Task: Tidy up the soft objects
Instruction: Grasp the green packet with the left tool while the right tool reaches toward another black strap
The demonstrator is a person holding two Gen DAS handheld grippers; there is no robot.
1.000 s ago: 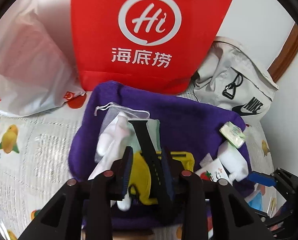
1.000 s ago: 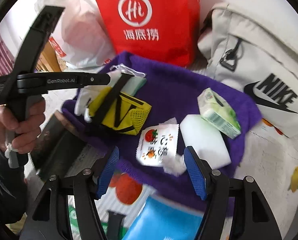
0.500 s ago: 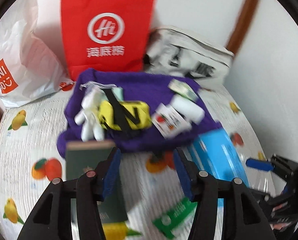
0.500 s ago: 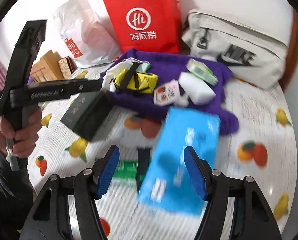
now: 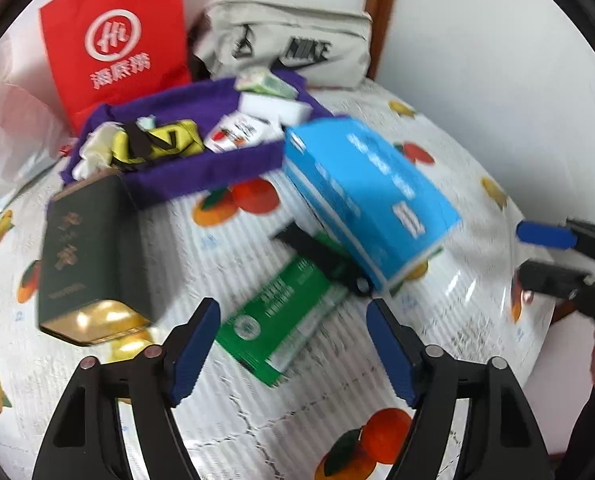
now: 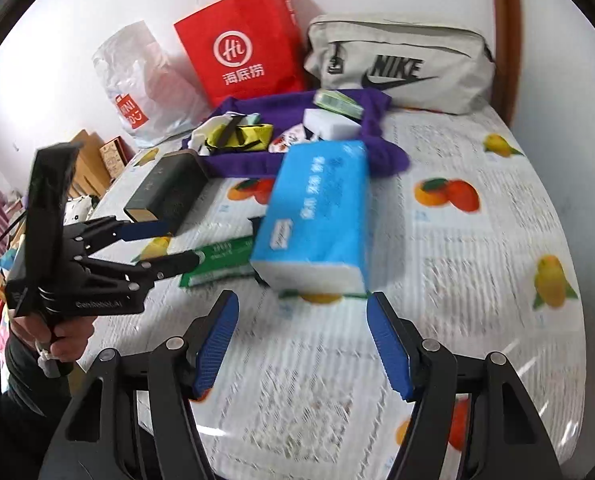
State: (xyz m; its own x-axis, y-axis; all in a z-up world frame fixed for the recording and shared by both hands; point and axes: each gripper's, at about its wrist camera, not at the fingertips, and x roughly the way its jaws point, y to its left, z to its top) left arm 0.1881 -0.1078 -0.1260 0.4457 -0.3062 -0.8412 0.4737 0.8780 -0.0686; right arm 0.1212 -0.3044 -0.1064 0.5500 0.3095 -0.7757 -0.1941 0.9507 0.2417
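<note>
A purple cloth [image 5: 201, 176] [image 6: 297, 156] lies at the back of the table. On it sit a yellow pouch with black straps [image 5: 157, 146] [image 6: 239, 136], a white glove [image 5: 97, 148], a small strawberry tissue pack [image 5: 233, 136], a white sponge [image 5: 275, 106] [image 6: 329, 124] and a green pack [image 5: 265, 82]. A blue tissue pack [image 5: 365, 196] [image 6: 317, 216] lies in front of the cloth. My left gripper [image 5: 293, 344] is open and empty, above a green packet [image 5: 277, 316]. My right gripper [image 6: 303, 344] is open and empty, just short of the blue pack.
A dark green and gold box [image 5: 89, 252] [image 6: 165, 192] lies at the left. A black object [image 5: 321, 256] lies under the blue pack. A red paper bag [image 5: 113, 44], a grey Nike bag [image 6: 401, 64] and a white plastic bag [image 6: 145, 84] stand along the back wall.
Both grippers pulled back from the purple cloth toward the table's front. My left gripper let go of the yellow pouch, which now lies on the cloth, and opened wide.
</note>
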